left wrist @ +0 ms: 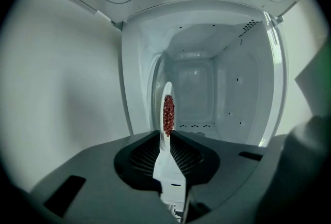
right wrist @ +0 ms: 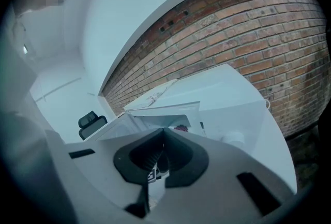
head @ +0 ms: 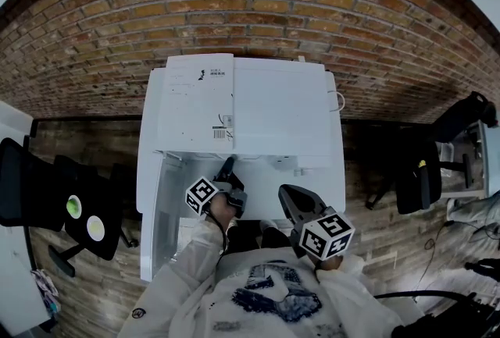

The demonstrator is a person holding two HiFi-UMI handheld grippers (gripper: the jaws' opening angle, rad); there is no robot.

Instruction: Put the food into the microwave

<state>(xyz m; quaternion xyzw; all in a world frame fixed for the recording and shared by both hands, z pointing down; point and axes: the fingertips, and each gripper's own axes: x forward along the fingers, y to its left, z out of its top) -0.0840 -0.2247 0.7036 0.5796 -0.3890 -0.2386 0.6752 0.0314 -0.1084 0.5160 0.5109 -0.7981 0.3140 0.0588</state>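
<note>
The left gripper (left wrist: 166,134) is clamping its jaws on a white plate (left wrist: 166,168) seen edge-on, its long axis running straight ahead from the jaws, with red food (left wrist: 168,114) riding at the far end; the open microwave (left wrist: 207,88) is gaping directly beyond. The right gripper (right wrist: 163,132), jaws pressed together on nothing, is hovering nearer the person.

I'm reading this as an office or lab corner, not a home kitchen. Straight ahead of my left gripper (head: 227,166) a white microwave (head: 266,106) sits backed against a bare brick wall (head: 258,8). Off to that gripper's left, black office chairs (head: 31,188). Out to the right of my right gripper (head: 286,193), another chair (head: 418,172), and a loose cable (head: 429,243) lying on the wood-plank floor (head: 383,243). The right gripper view adds plain white walls (right wrist: 62,88) beyond the brick.
</note>
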